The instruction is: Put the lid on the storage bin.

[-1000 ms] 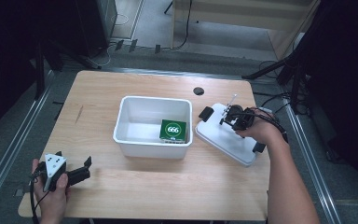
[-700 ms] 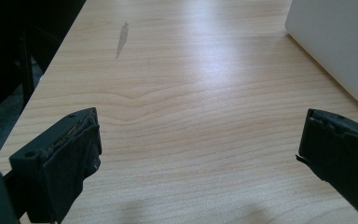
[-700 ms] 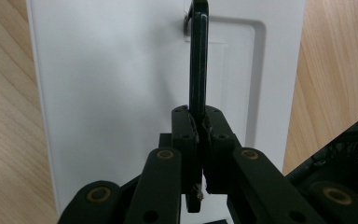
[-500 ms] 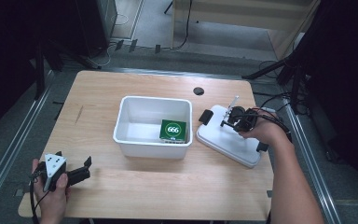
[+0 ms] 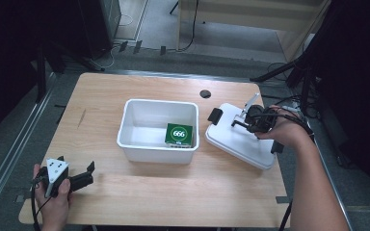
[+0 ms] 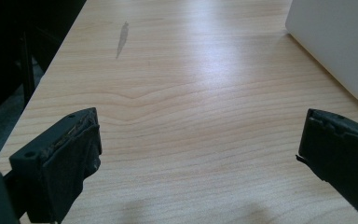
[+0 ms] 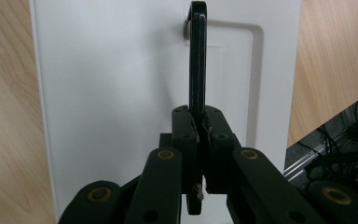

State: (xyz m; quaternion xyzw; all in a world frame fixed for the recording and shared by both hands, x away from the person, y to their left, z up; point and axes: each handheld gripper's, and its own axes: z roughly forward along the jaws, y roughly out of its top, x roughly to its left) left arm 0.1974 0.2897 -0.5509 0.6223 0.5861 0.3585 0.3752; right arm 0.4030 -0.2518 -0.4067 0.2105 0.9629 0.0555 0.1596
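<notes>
While clamped on lid handle [image 7: 196, 56], right gripper [image 7: 199, 128]; left gripper [image 6: 200, 158] wide apart.

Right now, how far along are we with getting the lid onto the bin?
Done: the green box sits inside the white bin. In hand: the right gripper is shut on the lid handle, with the lid on the table beside the bin. Left, probably: lifting the lid onto the open bin. The left gripper waits open near the table's front corner.

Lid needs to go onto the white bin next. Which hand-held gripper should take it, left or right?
Right. The right hand-held gripper is shut on the lid's black handle, with the lid beside the white bin. The left hand-held gripper sits open at the table's near left corner, holding nothing.
</notes>
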